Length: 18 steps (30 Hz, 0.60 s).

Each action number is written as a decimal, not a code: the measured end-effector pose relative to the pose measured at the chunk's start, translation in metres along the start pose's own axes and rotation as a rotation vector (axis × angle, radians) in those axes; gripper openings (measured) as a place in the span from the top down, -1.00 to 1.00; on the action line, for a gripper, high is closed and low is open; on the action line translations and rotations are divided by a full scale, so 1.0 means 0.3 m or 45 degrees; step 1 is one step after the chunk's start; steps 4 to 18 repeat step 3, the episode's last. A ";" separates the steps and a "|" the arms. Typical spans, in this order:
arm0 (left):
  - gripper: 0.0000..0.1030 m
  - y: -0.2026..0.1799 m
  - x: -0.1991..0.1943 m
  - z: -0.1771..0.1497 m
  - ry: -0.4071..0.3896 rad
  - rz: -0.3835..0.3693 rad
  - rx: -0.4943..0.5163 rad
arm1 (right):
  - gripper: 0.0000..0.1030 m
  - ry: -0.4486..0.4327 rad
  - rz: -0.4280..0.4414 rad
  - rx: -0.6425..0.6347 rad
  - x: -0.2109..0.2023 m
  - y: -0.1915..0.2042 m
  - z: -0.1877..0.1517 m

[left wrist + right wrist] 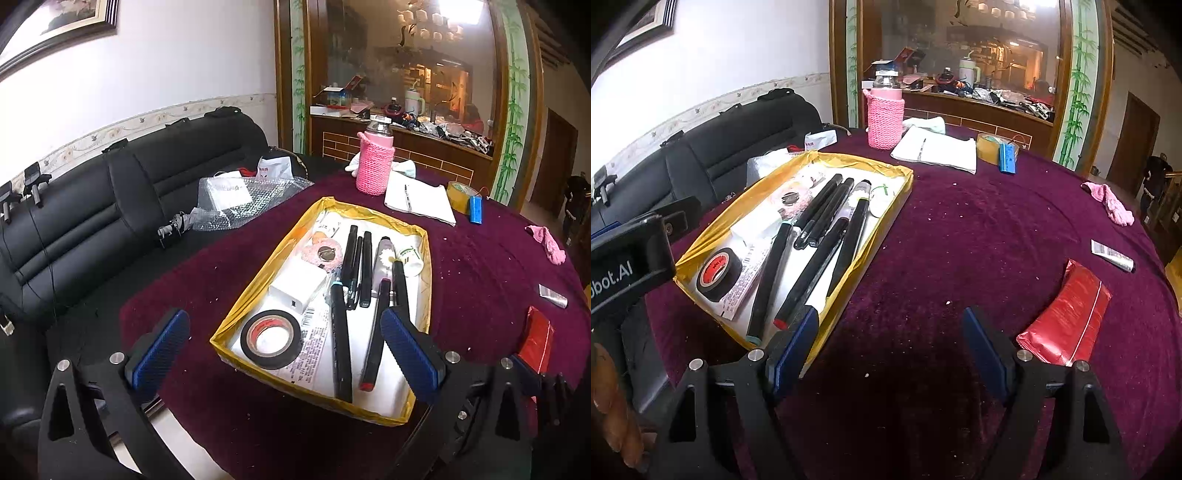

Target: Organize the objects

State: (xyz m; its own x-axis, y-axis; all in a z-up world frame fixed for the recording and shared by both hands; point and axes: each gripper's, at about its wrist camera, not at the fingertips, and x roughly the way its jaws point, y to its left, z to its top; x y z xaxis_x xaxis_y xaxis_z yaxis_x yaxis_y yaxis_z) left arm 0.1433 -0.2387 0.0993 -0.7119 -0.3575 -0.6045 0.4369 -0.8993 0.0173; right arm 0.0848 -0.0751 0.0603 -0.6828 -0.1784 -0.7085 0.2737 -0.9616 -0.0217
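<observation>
A black sofa (92, 221) sits beside the maroon-clothed table (480, 277).

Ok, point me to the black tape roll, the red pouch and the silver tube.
black tape roll (270, 339): left wrist view, on its rim.
red pouch (1067, 315): right wrist view, mid-face.
silver tube (1112, 254): right wrist view, mid-body.

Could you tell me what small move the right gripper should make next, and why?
Probably shift the right gripper rightward toward the red pouch. Both grippers are open and empty, the yellow-lined box already holds markers and tape, and the pouch lies loose on the purple cloth just beside the right finger.
</observation>
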 end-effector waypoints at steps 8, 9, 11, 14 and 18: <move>-1.00 0.006 0.007 -0.002 0.009 -0.010 -0.004 | -0.47 0.015 -0.006 -0.005 0.009 0.010 0.002; -1.00 0.006 0.007 -0.002 0.009 -0.010 -0.004 | -0.47 0.015 -0.006 -0.005 0.009 0.010 0.002; -1.00 0.006 0.007 -0.002 0.009 -0.010 -0.004 | -0.47 0.015 -0.006 -0.005 0.009 0.010 0.002; -1.00 0.006 0.007 -0.002 0.009 -0.010 -0.004 | -0.47 0.015 -0.006 -0.005 0.009 0.010 0.002; -1.00 0.006 0.007 -0.002 0.009 -0.010 -0.004 | -0.47 0.015 -0.006 -0.005 0.009 0.010 0.002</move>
